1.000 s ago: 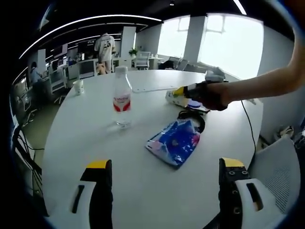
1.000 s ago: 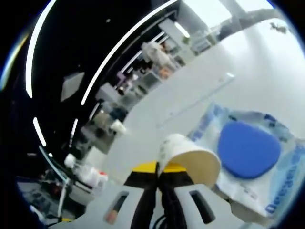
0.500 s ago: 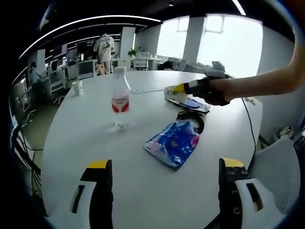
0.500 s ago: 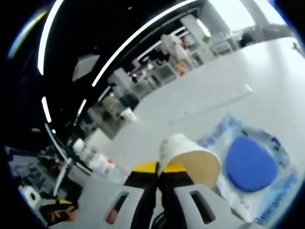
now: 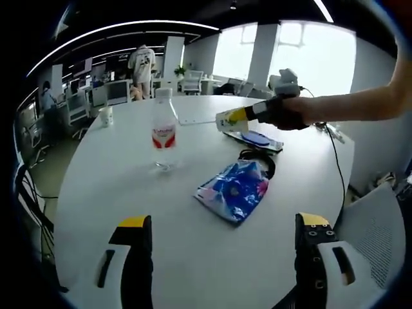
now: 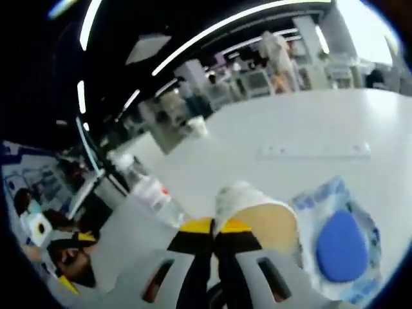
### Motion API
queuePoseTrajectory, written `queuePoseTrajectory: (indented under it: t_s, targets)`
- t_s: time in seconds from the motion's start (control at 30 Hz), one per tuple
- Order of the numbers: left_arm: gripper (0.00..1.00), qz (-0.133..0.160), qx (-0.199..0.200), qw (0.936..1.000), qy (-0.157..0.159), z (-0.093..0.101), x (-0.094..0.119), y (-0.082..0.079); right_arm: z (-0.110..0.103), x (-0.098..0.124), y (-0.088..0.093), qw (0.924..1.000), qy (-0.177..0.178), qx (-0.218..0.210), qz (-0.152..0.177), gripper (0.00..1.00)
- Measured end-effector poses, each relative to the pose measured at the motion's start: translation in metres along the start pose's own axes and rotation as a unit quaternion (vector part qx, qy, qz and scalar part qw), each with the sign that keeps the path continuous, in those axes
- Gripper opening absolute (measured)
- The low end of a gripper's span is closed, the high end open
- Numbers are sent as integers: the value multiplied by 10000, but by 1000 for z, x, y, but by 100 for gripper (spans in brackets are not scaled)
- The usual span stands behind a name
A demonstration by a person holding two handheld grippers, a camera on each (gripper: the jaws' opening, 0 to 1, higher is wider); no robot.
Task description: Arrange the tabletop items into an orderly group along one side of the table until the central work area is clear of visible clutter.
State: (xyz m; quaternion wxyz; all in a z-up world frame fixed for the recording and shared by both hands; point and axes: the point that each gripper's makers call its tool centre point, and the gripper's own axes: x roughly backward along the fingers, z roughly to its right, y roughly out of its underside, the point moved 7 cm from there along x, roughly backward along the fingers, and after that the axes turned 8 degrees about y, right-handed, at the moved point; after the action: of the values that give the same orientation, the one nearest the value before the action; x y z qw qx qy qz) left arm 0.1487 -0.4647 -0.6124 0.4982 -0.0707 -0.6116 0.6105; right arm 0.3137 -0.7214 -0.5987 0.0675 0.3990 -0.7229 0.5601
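The right gripper (image 6: 215, 235) has its jaws clamped on the rim of a cream paper cup (image 6: 257, 215), held clear above the round white worktop (image 5: 193, 257), apparently for carrying to one side. The left gripper (image 5: 222, 264), jaws wide apart and empty, hangs near the blue plastic pouch (image 5: 235, 191) and clear water bottle (image 5: 165, 132), likely the next pickups.

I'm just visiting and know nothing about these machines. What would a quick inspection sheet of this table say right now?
Surface: round white table, centre still cluttered.
Job's things: clear plastic water bottle upright; blue printed pouch lying flat; wipes pack with blue lid; small white cup far off; paper cup.
Clutter: long flat white strip.
Grippers: left gripper open, empty; right gripper shut on paper cup.
Cables: black cable beside pouch.
Surroundings: office desks, windows, people.
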Motion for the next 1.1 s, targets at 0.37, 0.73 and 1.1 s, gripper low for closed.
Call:
queuePoseTrajectory:
  t_s: [0.37,0.73,1.1]
  targets:
    - [91,65,95,9999,-38,1,4,7,-18,-7,-3,9939,-206,957,-505,0]
    - [90,153,98,9998,-56,3,7,8,-19,-32,-5,9829,-445,1203,-1320,0]
    - [90,290,230,9993,-49,7,5,12,-36,-53,-5,9580,-508,1951,-2040,0]
